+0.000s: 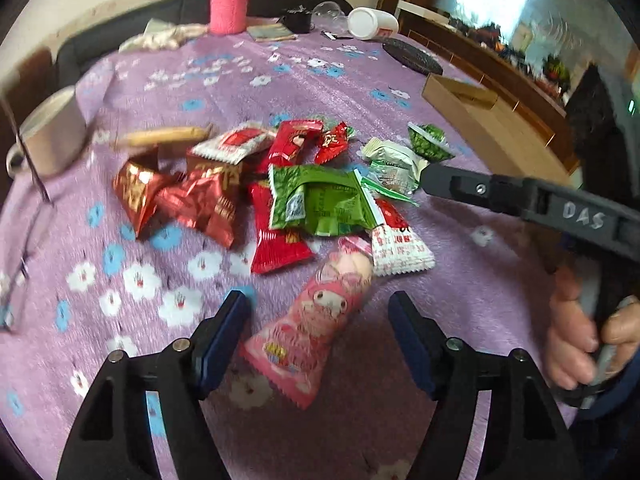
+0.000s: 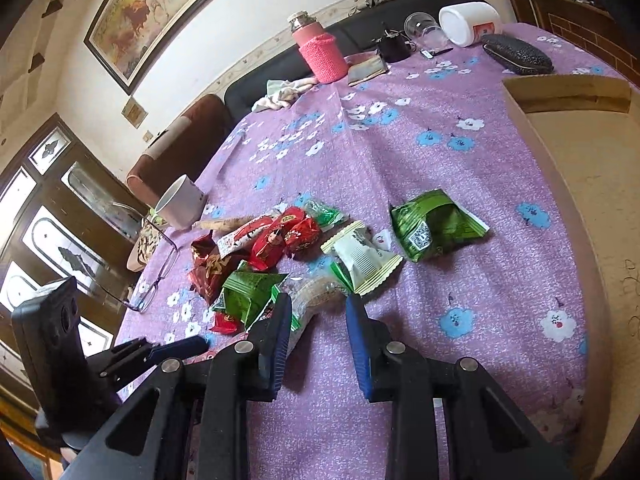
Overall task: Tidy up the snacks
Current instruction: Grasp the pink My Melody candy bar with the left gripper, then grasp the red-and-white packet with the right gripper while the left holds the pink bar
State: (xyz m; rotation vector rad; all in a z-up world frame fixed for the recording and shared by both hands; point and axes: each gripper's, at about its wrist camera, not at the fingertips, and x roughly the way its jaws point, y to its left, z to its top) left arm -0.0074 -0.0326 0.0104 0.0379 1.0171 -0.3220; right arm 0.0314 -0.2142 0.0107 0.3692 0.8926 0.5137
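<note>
Several snack packets lie in a heap on the purple flowered tablecloth [image 1: 320,80]. My left gripper [image 1: 320,320] is open, its jaws either side of a pink cartoon packet [image 1: 316,324], not closed on it. Behind it lie a green packet [image 1: 320,204], red packets [image 1: 276,236] and a white-and-red packet [image 1: 400,248]. My right gripper [image 2: 316,312] is open over a clear packet with green ends [image 2: 316,296]. A pale green-white packet [image 2: 362,258] and a green packet [image 2: 434,230] lie just beyond. The right gripper also shows in the left wrist view [image 1: 430,178].
A cardboard box [image 2: 580,168] stands at the right. A white mug [image 2: 180,202], glasses [image 2: 156,272] and a breadstick [image 2: 224,222] are at the left. A pink bottle [image 2: 318,50], white jar [image 2: 470,22], black case [image 2: 516,54] and cloth [image 2: 280,94] are at the far edge.
</note>
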